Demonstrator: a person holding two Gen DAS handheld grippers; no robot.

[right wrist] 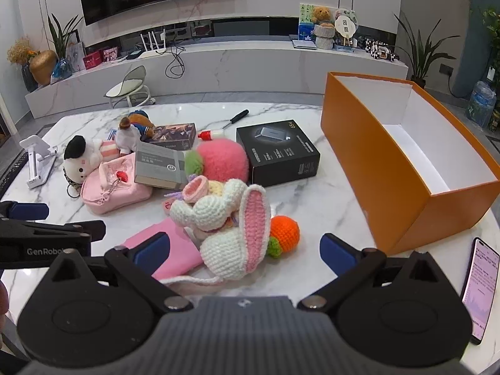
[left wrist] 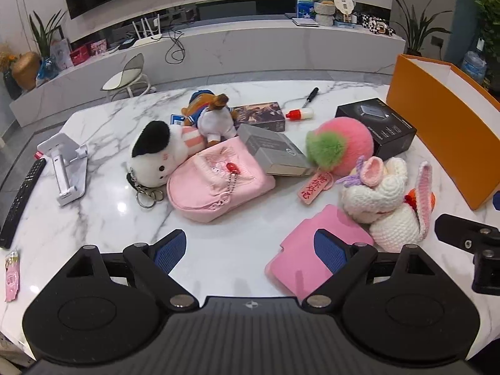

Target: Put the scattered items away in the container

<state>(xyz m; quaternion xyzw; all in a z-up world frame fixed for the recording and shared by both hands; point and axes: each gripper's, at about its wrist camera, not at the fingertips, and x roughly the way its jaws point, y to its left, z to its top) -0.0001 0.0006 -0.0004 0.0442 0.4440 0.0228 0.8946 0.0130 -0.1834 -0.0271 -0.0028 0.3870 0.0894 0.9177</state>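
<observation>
While both grippers are held low over the marble table [right wrist: 312, 162], nothing is gripped by either: the left gripper [left wrist: 251, 250] has its blue-padded fingers spread wide above bare tabletop, and the right gripper [right wrist: 245, 250] is likewise spread wide, with the crocheted rabbit [right wrist: 231, 222] framed between its fingers but not pinched. The orange box [right wrist: 375, 168] — the container, seen with a white interior — is taken as the landmark. Just left of the box the black carton [right wrist: 278, 153] is found, and beyond that carton, further from the box, the pink plush peach [right wrist: 223, 159] and the grey box [right wrist: 159, 164], which is propped on the pink pouch [right wrist: 115, 187]. Nearer the camera than the box, beside the rabbit, an orange crocheted carrot [right wrist: 284, 231] and a flat pink case [right wrist: 165, 250] are seen. Farthest from the box lies the black-and-white plush [right wrist: 81, 156]. Close to the box's near corner a lit phone [right wrist: 479, 287] is laid.
</observation>
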